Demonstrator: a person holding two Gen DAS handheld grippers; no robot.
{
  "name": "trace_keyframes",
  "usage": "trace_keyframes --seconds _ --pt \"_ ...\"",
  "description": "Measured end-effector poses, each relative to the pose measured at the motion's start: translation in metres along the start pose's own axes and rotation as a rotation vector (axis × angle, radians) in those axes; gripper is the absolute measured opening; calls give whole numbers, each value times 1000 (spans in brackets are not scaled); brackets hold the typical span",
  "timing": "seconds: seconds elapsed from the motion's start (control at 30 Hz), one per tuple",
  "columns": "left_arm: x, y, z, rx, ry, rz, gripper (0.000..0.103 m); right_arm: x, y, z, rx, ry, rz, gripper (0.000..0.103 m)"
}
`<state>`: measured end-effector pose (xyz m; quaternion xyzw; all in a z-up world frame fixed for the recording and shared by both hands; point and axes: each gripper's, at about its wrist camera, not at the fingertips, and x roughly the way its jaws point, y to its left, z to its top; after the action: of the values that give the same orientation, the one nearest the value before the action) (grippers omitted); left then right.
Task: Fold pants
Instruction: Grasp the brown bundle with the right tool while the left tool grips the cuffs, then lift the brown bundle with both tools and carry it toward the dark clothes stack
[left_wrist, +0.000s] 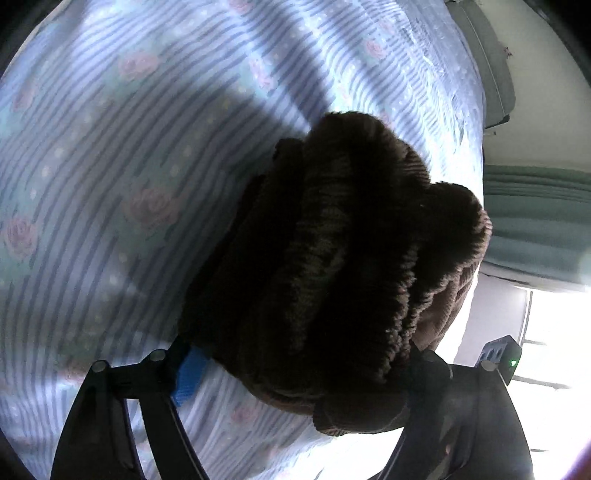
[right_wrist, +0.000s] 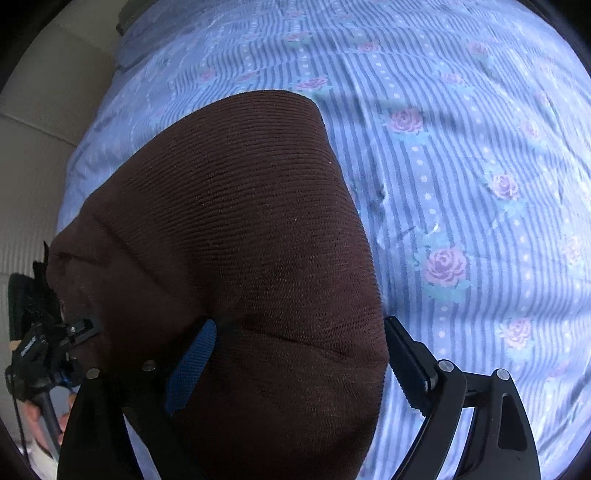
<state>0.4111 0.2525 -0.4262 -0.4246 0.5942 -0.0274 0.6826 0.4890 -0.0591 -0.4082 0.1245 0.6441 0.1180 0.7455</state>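
The pants are dark brown ribbed fabric on a bed. In the left wrist view they bunch in thick folds (left_wrist: 332, 258) between my left gripper's (left_wrist: 299, 365) fingers, whose jaws stand wide around the bundle; the fabric hides the fingertips. In the right wrist view a broad smooth panel of the pants (right_wrist: 240, 229) lies flat and fills the gap of my right gripper (right_wrist: 295, 350), whose blue-padded left finger (right_wrist: 192, 365) and black right finger (right_wrist: 410, 362) stand on either side of it. The left gripper also shows in the right wrist view (right_wrist: 48, 350) at the pants' left edge.
The bed is covered by a blue striped sheet with pink roses (right_wrist: 461, 184). Its edge runs along the right in the left wrist view (left_wrist: 476, 155), with a green folded cloth (left_wrist: 535, 221) and a bright window (left_wrist: 546, 332) beyond. A beige wall (right_wrist: 37, 129) is at the left.
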Motion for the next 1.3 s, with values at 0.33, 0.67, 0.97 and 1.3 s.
trace_keyframes --seconds 0.33,0.67,0.97,1.3 --pt "-16 -33 -13 123 -49 113 61 -20 12 -8 -37 -5 41 51" --pt "-44 -69 -40 225 -107 183 59 -61 29 -24 -124 -58 -3 38" --pt "-95 -98 -115 283 -206 173 59 -130 33 -77 -167 -139 20 38" --pt "-158 -142 -197 335 -361 162 59 -231 38 -128 -252 -253 64 38"
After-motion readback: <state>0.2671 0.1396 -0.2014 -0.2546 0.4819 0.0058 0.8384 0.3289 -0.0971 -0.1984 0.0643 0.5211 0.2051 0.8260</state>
